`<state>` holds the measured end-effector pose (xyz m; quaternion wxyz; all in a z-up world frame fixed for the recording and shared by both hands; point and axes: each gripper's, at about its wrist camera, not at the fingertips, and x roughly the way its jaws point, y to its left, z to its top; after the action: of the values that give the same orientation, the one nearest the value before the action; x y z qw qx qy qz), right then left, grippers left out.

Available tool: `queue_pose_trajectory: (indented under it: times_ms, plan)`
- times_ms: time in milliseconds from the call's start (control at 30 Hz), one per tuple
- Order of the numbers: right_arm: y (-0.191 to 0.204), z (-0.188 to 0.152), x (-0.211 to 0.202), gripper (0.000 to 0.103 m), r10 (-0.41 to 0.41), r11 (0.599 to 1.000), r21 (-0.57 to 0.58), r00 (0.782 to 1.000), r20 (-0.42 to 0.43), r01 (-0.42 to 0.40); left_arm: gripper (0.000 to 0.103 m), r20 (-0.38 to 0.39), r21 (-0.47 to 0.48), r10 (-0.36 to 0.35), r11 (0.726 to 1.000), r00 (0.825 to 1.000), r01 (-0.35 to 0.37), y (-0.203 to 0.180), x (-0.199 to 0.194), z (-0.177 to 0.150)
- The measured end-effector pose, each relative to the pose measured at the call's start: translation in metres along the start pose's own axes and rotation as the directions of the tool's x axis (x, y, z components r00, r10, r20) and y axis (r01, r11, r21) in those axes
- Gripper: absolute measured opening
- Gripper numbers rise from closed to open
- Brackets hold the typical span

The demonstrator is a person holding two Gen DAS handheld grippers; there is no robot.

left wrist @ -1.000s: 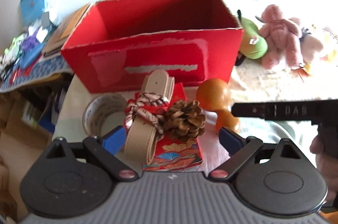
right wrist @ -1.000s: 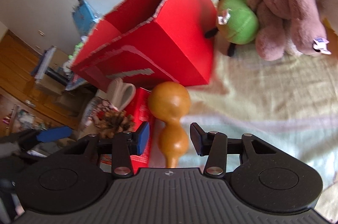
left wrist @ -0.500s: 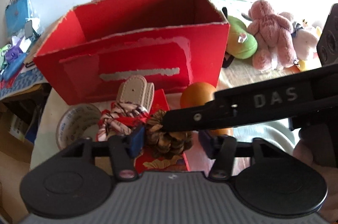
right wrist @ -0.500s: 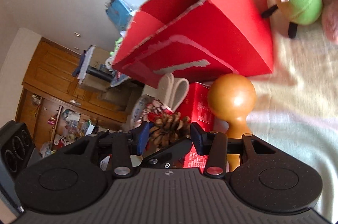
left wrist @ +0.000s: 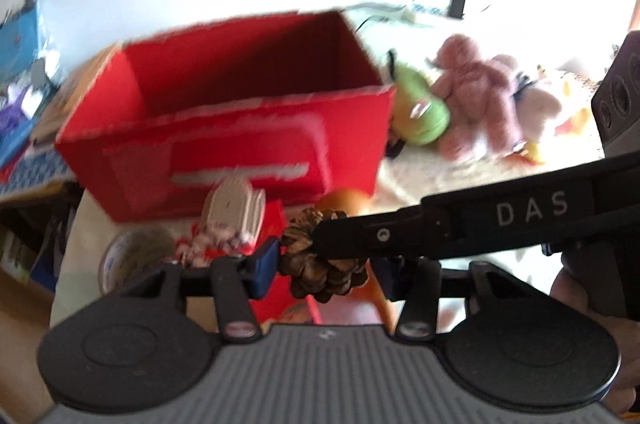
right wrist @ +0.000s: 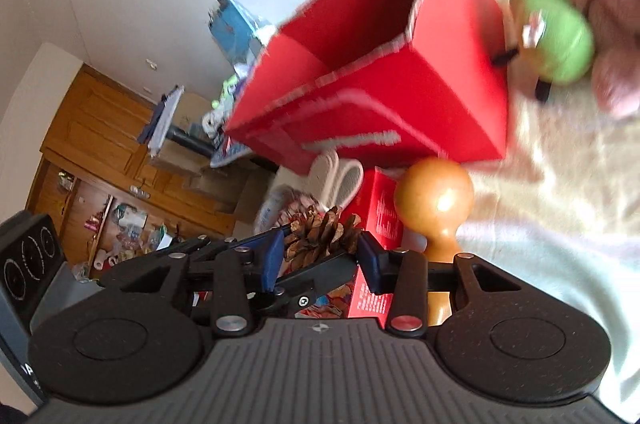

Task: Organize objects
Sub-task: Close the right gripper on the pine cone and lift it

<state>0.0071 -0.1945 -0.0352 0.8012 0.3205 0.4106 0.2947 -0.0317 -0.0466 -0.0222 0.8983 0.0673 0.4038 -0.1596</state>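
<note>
both claws just closed on same pine cone [right wrist: 320, 236]: left claw [left wrist: 326, 266] and right claw [right wrist: 318, 256] clench it from crossing sides. cone now lifted off red packet, just before open red box [left wrist: 224, 128]. gourd [right wrist: 434, 200] untouched. likely next: carry cone into box.

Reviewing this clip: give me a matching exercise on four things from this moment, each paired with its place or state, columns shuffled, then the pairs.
Things:
1. pine cone
2. red box
3. gourd
4. green plush

Places or states:
A. lies beside the pink plush
B. between the pads of both tools
C. open on top, nothing visible inside
D. lies in front of the box, untouched

Pairs: 1-B, 2-C, 3-D, 4-A
</note>
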Motion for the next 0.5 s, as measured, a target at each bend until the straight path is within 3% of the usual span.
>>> queue_pose_trajectory:
  times_ms: [200, 400, 500]
  plan:
    - [0.015, 0.015, -0.028, 0.043, -0.008, 1.0, -0.009, 0.994, 0.105, 0.009, 0.05, 0.128, 0.05, -0.06, 0.997, 0.99, 0.054, -0.004, -0.025, 0.025]
    - [0.052, 0.05, -0.023, 0.043, -0.103, 0.987, -0.1, 0.974, 0.202, 0.125, 0.05, 0.213, 0.098, -0.139, 0.988, 0.967, 0.12, 0.018, -0.029, 0.067]
    - [0.068, 0.068, -0.008, 0.043, -0.164, 0.97, -0.136, 0.956, 0.241, 0.201, 0.05, 0.215, 0.096, -0.179, 0.982, 0.96, 0.162, 0.04, -0.02, 0.092]
